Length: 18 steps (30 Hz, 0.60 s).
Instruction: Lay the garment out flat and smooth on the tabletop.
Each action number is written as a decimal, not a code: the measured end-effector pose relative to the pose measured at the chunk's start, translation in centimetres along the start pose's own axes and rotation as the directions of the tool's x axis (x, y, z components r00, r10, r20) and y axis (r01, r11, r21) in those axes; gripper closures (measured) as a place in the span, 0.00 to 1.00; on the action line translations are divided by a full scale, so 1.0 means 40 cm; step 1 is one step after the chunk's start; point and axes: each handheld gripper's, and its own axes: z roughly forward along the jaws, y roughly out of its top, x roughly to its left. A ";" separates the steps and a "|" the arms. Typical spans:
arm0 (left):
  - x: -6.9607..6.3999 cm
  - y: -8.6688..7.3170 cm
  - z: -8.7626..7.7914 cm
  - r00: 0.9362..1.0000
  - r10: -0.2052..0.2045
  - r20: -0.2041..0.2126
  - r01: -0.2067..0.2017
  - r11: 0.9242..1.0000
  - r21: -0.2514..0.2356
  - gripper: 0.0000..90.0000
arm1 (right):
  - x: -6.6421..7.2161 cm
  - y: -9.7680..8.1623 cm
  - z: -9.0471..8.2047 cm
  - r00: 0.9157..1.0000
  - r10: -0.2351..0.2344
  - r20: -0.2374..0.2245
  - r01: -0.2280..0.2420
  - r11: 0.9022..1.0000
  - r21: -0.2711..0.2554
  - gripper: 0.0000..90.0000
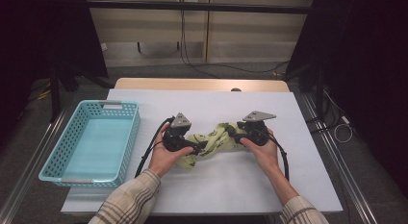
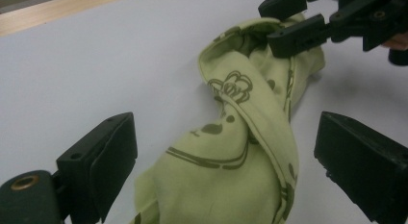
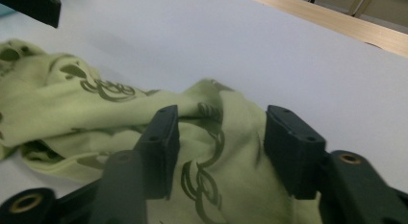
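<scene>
A crumpled light-green cloth (image 1: 214, 137) with dark printed figures lies twisted on the white table top (image 1: 216, 190). My left gripper (image 1: 197, 146) is at its left end. In the left gripper view the gripper (image 2: 226, 132) stands open, its jaws wide on either side of the cloth (image 2: 231, 152) without touching it. My right gripper (image 1: 232, 132) is at the cloth's right end. In the right gripper view its jaws (image 3: 219, 132) straddle a bunched fold of the cloth (image 3: 96, 104), and the fabric fills the gap between the pads. Across the table, that same right gripper (image 2: 288, 22) pinches the cloth's far end.
A turquoise plastic basket (image 1: 132, 132) stands at the table's left side, with nothing inside. A wooden edge (image 1: 202, 83) runs along the table's far side. Dark stands and cables sit on the floor beyond.
</scene>
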 end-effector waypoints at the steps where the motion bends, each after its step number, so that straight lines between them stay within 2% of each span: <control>1: -0.005 -0.001 0.003 1.000 0.027 0.000 -0.027 0.999 0.021 0.09 | 0.002 -0.002 0.002 1.000 -0.007 0.006 0.007 1.000 0.004 0.61; 2: -0.010 -0.004 0.005 0.999 0.038 -0.010 -0.038 0.999 0.018 0.10 | 0.002 -0.005 0.003 1.000 -0.016 0.012 0.016 1.000 0.002 0.67; 4: -0.012 -0.006 0.005 0.999 0.040 -0.002 -0.040 0.999 0.031 0.15 | 0.003 -0.008 0.004 1.000 -0.021 0.022 0.021 1.000 0.005 0.81; 6: -0.016 -0.008 0.005 1.000 0.026 -0.006 -0.026 0.999 0.023 0.18 | 0.007 -0.011 -0.001 0.999 -0.035 0.040 0.035 0.999 -0.013 0.90; 8: -0.024 -0.008 0.005 0.999 0.043 -0.010 -0.043 0.999 0.018 0.25 | 0.008 -0.009 -0.008 0.998 -0.044 0.049 0.045 0.999 -0.030 0.93; 10: -0.027 -0.007 0.005 0.999 0.031 -0.007 -0.031 1.000 0.000 0.33 | 0.008 0.000 -0.019 0.999 -0.040 0.037 0.042 0.997 -0.067 0.94; 11: -0.028 -0.004 0.006 0.999 0.035 -0.003 -0.035 0.999 -0.010 0.33 | 0.010 0.004 -0.025 0.998 -0.040 0.039 0.043 0.996 -0.081 0.94; 12: -0.032 -0.003 0.007 1.000 0.026 -0.003 -0.026 0.999 -0.020 0.35 | 0.011 0.013 -0.035 0.999 -0.041 0.036 0.044 0.994 -0.104 0.94; 15: -0.036 -0.002 0.013 0.999 0.031 -0.031 -0.032 0.999 -0.023 0.37 | 0.016 0.036 -0.064 0.998 -0.047 0.029 0.051 0.986 -0.157 0.94; 16: -0.036 -0.003 0.016 0.999 0.017 -0.034 -0.018 1.000 -0.025 0.36 | 0.017 0.045 -0.074 0.998 -0.048 0.026 0.052 0.983 -0.177 0.95; 17: -0.033 -0.003 0.015 0.999 0.028 -0.045 -0.029 0.999 -0.019 0.38 | 0.017 0.053 -0.085 0.998 -0.055 0.030 0.060 0.979 -0.195 0.95; 18: -0.031 -0.003 0.013 0.999 0.016 -0.050 -0.017 1.000 -0.023 0.45 | 0.018 0.060 -0.095 0.998 -0.049 0.028 0.054 0.976 -0.213 0.95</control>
